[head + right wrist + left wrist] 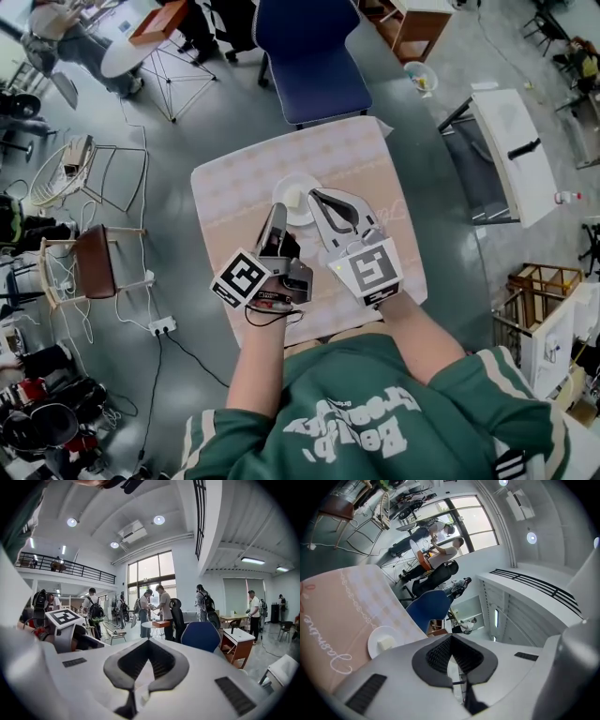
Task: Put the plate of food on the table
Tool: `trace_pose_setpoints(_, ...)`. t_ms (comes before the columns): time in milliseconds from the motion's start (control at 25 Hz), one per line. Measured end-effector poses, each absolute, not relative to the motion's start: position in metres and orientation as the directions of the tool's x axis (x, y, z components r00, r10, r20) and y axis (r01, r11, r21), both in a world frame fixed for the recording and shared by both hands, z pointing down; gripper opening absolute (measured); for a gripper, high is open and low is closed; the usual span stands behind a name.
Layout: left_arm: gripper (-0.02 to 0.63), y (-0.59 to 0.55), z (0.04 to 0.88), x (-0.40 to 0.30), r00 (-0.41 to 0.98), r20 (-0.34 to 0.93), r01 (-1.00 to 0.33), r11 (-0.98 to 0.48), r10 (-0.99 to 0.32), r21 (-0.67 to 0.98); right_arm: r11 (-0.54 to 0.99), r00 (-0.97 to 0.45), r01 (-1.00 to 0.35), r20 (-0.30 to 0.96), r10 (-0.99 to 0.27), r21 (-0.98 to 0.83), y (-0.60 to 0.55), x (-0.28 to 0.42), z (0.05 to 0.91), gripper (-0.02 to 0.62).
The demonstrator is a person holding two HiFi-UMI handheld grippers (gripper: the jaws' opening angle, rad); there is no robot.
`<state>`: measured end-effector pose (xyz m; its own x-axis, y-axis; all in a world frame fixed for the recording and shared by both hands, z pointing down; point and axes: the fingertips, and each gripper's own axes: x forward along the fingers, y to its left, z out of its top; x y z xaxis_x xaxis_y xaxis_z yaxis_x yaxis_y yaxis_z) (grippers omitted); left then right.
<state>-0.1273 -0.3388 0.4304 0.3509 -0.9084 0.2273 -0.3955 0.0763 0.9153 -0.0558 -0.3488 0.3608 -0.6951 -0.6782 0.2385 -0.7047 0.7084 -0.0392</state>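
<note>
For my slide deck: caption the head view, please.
Left hand-held gripper and right hand-held gripper, both shut and empty, near the white plate of food on the pink-clothed table.

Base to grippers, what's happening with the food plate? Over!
Left gripper shut, empty. Right gripper shut, empty. Plate of food on table. Nothing blocking it.

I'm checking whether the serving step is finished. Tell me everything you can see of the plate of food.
The plate is small, round and white, smooth like ceramic or plastic, with a shallow rim. It lies flat on the pink patterned tablecloth, in the table's far half. One pale cube of food sits near its middle. The left gripper and right gripper are shut, holding nothing.
</note>
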Motion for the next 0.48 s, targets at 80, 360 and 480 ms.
trace_pose_setpoints(80,0.008,-0.338,0.417,-0.130,0.355,0.205,-0.399,0.051,-0.912,0.916,0.708,-0.694,-0.705,0.229,-0.683,-0.027,-0.345,-0.057,0.351,0.014)
trace_pose_setpoints(360,0.008,-0.331,0.375,-0.135,0.365,0.130,-0.393,-0.026,-0.922,0.919,0.705,-0.693,-0.709,0.186,-0.696,-0.007,-0.334,-0.060,0.318,0.014)
trace_pose_setpoints(480,0.008,-0.321,0.361,-0.136,0.371,0.104,-0.390,-0.053,-0.923,0.919,0.709,-0.697,-0.706,0.170,-0.696,0.007,-0.323,-0.064,0.306,0.014)
